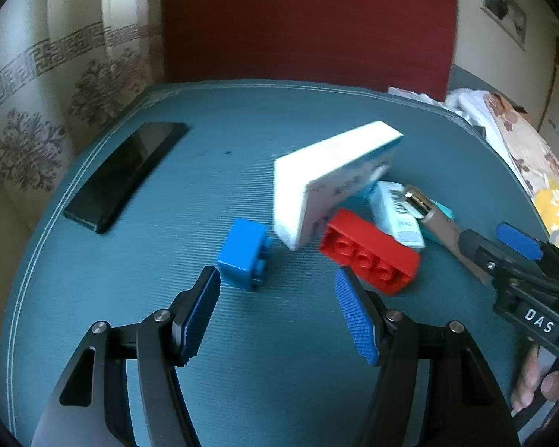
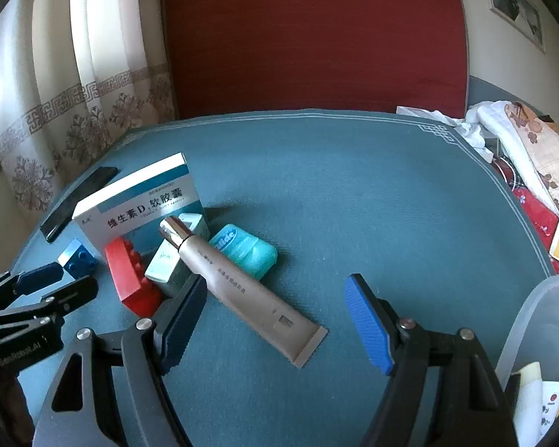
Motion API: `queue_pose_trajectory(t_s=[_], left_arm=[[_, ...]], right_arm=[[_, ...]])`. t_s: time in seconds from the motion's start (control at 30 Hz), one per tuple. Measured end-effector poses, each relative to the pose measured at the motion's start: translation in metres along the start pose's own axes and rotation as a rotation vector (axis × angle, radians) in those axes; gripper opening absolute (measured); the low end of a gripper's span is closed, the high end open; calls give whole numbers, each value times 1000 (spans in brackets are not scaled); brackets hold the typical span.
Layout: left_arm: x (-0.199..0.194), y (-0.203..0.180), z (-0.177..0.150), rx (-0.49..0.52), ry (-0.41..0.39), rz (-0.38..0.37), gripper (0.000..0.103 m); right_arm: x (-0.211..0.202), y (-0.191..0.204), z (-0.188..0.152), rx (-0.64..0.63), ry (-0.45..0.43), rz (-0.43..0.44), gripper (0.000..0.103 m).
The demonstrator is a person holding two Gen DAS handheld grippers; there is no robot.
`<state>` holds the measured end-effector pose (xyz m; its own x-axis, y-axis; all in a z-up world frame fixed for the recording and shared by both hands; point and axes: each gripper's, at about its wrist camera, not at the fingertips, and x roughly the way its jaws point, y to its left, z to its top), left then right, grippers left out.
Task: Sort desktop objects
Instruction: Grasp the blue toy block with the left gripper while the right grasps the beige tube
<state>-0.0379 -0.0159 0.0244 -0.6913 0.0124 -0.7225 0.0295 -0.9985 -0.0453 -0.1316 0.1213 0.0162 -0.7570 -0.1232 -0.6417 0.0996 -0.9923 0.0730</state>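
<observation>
Teal ribbed cloth (image 2: 354, 193) covers the table, with a dark red panel (image 2: 316, 37) behind it and patterned curtains (image 2: 74, 119) at the left.

On the left wrist view, the left gripper (image 1: 277, 279) hangs over the cloth with its jaws apart and nothing between the blue pads (image 1: 356, 320). A blue brick (image 1: 244, 255) lies on its side just beyond the left pad, and a red brick (image 1: 369, 251) lies just past the right pad; neither is touched. A white box (image 1: 331, 178) stands tilted behind the two bricks, its lower corner between them. Farther left, well apart from the pile, a black phone (image 1: 125, 177) lies flat.

On the right wrist view, the right gripper (image 2: 275, 294) also stands wide open and holds nothing. A tan tube (image 2: 242, 287) lies on the cloth slanting through the gap between its fingers, with its silver cap toward the pile and its flat crimped end nearer the camera; whether the left finger touches it I cannot tell. A small pale box (image 2: 167, 264) leans beside the cap, against the red brick. A turquoise case (image 2: 246, 251) lies just behind the tube. At the lower right edge, a clear bin (image 2: 533, 320) holds a few items too cut off to name. Crumpled cloths (image 2: 521, 141) pile up at the right edge of the table.
</observation>
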Motion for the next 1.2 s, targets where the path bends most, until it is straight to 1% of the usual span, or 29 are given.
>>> queue_pose_trajectory(t_s=[0.1,0.27,0.53,0.6,0.8,0.93,1.07,1.2], left_arm=[[3,9,1,-24,6,-1,68],[9,15,0,-58,31,-33,68],[16,20,2,-70,34,-9,68],[19,25,4,-87,34,3,68],[23,36,11,-132,21,5,68],[26,36,13,-127,11,11,68],[27,31,12,-108,4,25,68],[26,27,13,-86,1,0,68]], right_arm=[[2,0,2,3,-2,6,80],[8,3,5,1,5,22,80],[11,3,6,2,9,48,80],[12,4,6,2,11,53,80],[13,2,6,24,12,57,80],[13,-2,5,48,21,66,80],[13,-1,5,44,21,72,80],[14,6,6,7,28,70,76]])
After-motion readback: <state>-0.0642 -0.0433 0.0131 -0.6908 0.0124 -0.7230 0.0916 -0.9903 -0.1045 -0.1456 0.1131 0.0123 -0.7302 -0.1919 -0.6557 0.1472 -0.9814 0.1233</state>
